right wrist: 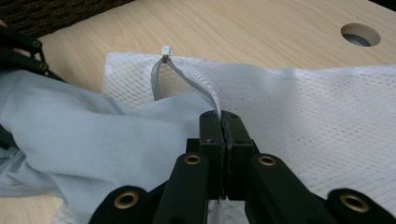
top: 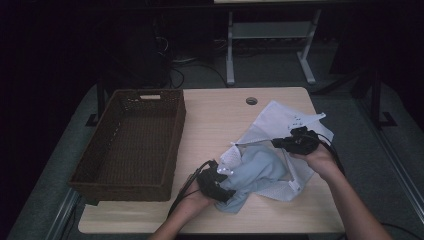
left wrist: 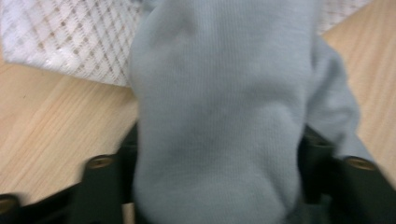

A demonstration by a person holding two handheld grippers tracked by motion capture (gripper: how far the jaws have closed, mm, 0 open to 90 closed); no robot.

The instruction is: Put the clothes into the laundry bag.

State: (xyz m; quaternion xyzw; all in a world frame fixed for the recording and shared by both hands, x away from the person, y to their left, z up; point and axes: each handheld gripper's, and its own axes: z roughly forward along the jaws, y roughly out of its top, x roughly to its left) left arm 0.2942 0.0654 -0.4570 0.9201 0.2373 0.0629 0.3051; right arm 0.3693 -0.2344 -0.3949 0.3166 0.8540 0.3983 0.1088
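A light blue cloth [top: 260,170] lies half inside a white mesh laundry bag [top: 280,122] on the wooden table [top: 220,115]. My left gripper [top: 224,183] is at the cloth's near-left end. In the left gripper view the cloth [left wrist: 219,93] bulges between the two black jaws, which press on it from both sides, with the mesh bag [left wrist: 70,37] behind. My right gripper [top: 280,144] is at the bag's open mouth. In the right gripper view that gripper [right wrist: 222,119] is shut on the bag's grey zipper edge, whose white pull [right wrist: 166,50] lies farther off.
A dark brown wicker basket [top: 177,135] stands on the table's left half, close to the left hand. A round cable hole [top: 251,100] sits near the far edge. Bare wood lies between basket and bag. Desk legs and cables stand beyond the table.
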